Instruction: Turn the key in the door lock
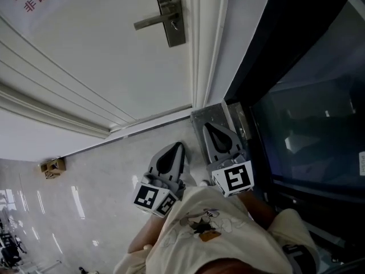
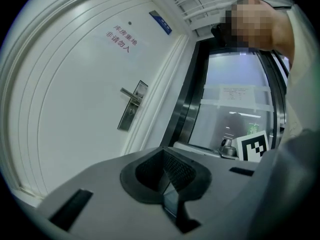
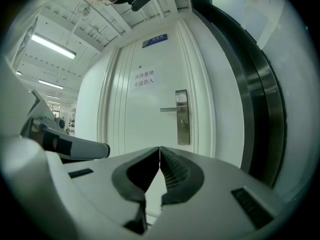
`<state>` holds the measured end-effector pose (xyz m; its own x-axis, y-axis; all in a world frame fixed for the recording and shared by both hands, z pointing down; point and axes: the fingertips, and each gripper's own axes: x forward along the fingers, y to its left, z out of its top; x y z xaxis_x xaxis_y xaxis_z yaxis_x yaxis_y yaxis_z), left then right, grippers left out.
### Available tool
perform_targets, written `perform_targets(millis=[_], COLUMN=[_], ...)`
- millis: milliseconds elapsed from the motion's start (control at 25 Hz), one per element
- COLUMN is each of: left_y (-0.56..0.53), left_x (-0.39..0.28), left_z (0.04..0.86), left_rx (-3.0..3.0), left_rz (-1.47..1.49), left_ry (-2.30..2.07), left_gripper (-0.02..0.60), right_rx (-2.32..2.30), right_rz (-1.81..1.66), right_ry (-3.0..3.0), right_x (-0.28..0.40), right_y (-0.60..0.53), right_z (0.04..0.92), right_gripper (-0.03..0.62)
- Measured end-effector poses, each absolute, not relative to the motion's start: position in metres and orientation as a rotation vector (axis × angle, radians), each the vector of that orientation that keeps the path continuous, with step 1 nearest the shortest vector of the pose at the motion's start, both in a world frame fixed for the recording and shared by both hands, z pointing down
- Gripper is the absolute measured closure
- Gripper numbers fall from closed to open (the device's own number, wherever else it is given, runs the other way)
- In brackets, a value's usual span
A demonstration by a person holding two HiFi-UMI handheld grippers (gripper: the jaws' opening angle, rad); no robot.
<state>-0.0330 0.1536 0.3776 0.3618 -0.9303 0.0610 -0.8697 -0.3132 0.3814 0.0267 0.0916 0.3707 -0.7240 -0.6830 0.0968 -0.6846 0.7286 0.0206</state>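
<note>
Head view: left gripper and right gripper sit near, well apart from the lock plate on the far door. Both have their jaws fully together, with nothing held. Key can't be made out at the keyhole under the handle. Risk: arriving with jaws closed bumps the key or snags the handle; an off-axis grip could bind the lock.
</note>
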Motion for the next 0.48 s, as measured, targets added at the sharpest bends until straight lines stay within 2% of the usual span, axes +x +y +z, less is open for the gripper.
perform_targets(millis=[280, 480], left_y=[0.048, -0.019], left_x=[-0.087, -0.122], left_z=[0.373, 0.367], left_rx=[2.321, 2.349], left_rz=[-0.239, -0.258], left_ry=[-1.476, -1.427], left_gripper=[0.578, 0.578], right_rx=[1.196, 1.268], right_rz=[0.067, 0.046], right_ry=[-2.804, -2.775], right_x=[-0.04, -0.063], right_y=[-0.004, -0.06], right_z=[0.365, 0.368], right_gripper=[0.586, 0.586])
